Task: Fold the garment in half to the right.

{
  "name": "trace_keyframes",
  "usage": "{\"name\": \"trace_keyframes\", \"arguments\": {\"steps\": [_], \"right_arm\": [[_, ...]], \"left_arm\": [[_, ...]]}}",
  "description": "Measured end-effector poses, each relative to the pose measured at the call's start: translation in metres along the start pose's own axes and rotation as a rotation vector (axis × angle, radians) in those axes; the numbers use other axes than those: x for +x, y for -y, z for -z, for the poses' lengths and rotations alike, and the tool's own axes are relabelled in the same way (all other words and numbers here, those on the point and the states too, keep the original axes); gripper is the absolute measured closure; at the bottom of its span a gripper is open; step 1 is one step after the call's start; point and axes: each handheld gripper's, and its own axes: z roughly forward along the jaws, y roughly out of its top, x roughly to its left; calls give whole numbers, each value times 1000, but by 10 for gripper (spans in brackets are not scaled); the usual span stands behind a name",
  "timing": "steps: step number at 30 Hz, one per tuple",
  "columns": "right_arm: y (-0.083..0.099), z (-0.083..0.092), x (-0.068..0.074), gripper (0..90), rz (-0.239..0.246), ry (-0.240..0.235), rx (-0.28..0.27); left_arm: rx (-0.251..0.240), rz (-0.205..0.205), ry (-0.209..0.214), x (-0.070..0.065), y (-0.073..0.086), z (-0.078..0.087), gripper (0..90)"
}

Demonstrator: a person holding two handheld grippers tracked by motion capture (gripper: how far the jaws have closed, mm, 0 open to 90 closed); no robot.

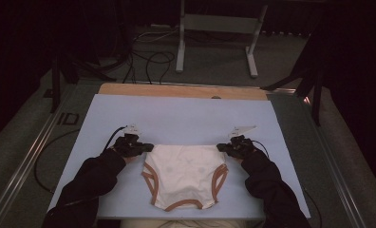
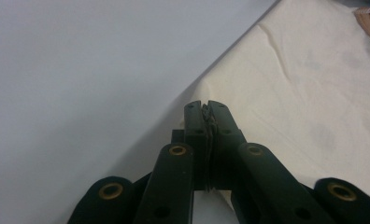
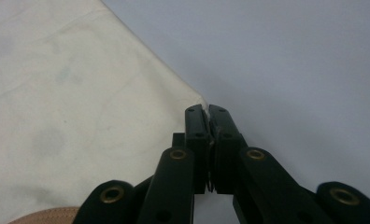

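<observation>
A cream baby bodysuit bottom [image 1: 185, 173] with tan-brown trim lies flat on the pale blue mat [image 1: 186, 116], leg openings toward the near edge. My left gripper [image 1: 148, 147] is shut on its upper left corner. My right gripper [image 1: 220, 147] is shut on its upper right corner. In the left gripper view the jaws of that gripper [image 2: 206, 106] meet on the edge of the cream cloth [image 2: 304, 93]. In the right gripper view the gripper [image 3: 206, 110] pinches the cloth's corner [image 3: 80, 107], with tan trim [image 3: 43, 215] at the bottom left.
The mat rests on a wooden table whose far edge [image 1: 181, 90] shows beyond it. Past the table stand a white metal frame [image 1: 219, 28] and black cables [image 1: 148, 59] on the floor. A metal rail [image 1: 29, 152] runs along the left side.
</observation>
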Motion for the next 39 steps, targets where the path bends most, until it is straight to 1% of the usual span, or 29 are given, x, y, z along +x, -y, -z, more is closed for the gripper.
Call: {"name": "trace_keyframes", "arguments": {"steps": [1, 2, 3, 5, 7, 8, 9, 12, 17, 21, 24, 26, 31, 32, 33, 37, 39], "right_arm": [[-1, 0, -1, 881, 3, 1, -1], [-2, -1, -1, 881, 0, 1, -1], [-3, -1, -3, 881, 1, 4, -3], [-6, -2, -4, 881, -3, 10, -5], [-8, -3, -7, 880, -7, 10, -12], [-9, -3, -8, 881, -11, 13, -13], [-10, -4, -9, 881, -14, 13, -13], [-13, -6, -12, 881, -12, 23, -7], [-19, -8, -18, 881, -29, 34, -14], [-22, -9, -21, 880, -31, 42, -20], [-25, -12, -25, 880, -44, 50, -23], [-26, -14, -27, 881, -49, 53, -28], [-28, -18, -32, 880, -56, 65, -29], [-29, -18, -32, 880, -56, 69, -28], [-30, -19, -33, 880, -59, 72, -29], [-32, -22, -37, 880, -65, 77, -32], [-34, -23, -38, 880, -68, 81, -33]], "left_arm": [[-1, -5, 0, 1, 0, 0, 894], [-9, -12, -10, 2, -1, 0, 893], [-20, -8, -11, 2, -2, 0, 893], [-25, -7, -21, 4, -3, -1, 893], [-23, -14, -27, 6, -5, -1, 893], [-23, -9, -30, 6, -6, -2, 893], [-23, -13, -31, 8, -7, -2, 893], [-36, -10, -43, 10, -9, -2, 892], [-35, -19, -66, 15, -16, -5, 893], [-46, -22, -82, 18, -19, -6, 892], [-55, -21, -99, 22, -21, -8, 892], [-65, -14, -100, 25, -23, -9, 892], [-66, -12, -108, 29, -25, -12, 892], [-74, -4, -110, 30, -25, -13, 892], [-71, -9, -113, 31, -26, -13, 891], [-91, 5, -117, 34, -27, -14, 891], [-87, 1, -122, 36, -28, -14, 891]]}}
